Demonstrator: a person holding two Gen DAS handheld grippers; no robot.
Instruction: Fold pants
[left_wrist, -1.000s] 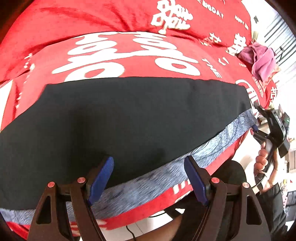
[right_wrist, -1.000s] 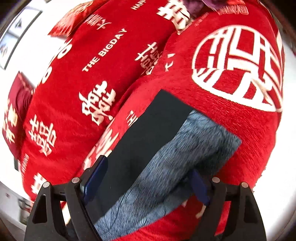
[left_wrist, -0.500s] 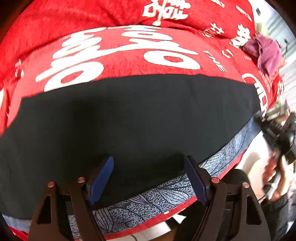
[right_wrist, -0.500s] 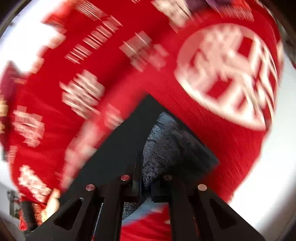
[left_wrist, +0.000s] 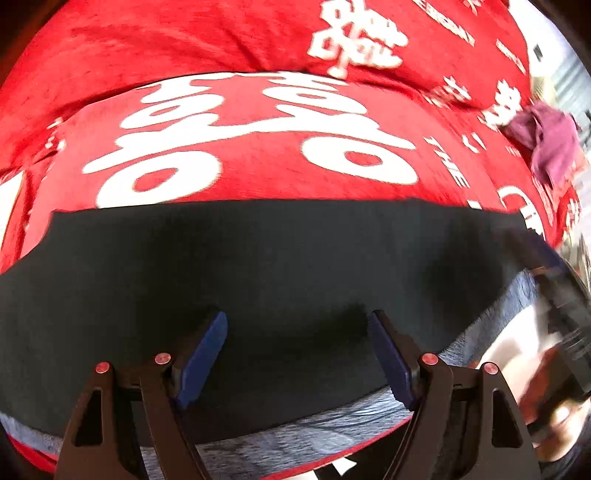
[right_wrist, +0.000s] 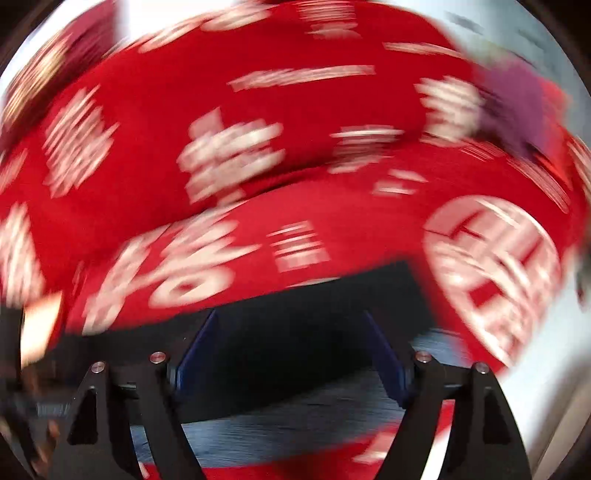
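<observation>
Black pants (left_wrist: 280, 273), grey patterned inner edge showing, spread flat on red printed blanket (left_wrist: 236, 140). Left gripper (left_wrist: 297, 354): jaws wide, above the fabric, gripping nothing. Right gripper (right_wrist: 291, 354): jaws just reopened, wide, nothing between; view blurred. Purple cloth (left_wrist: 554, 147) at blanket's far right.

Black pants (left_wrist: 280, 266) are spread flat on a red printed blanket (left_wrist: 229, 59); the left gripper (left_wrist: 297, 334) is held wide above them.
</observation>
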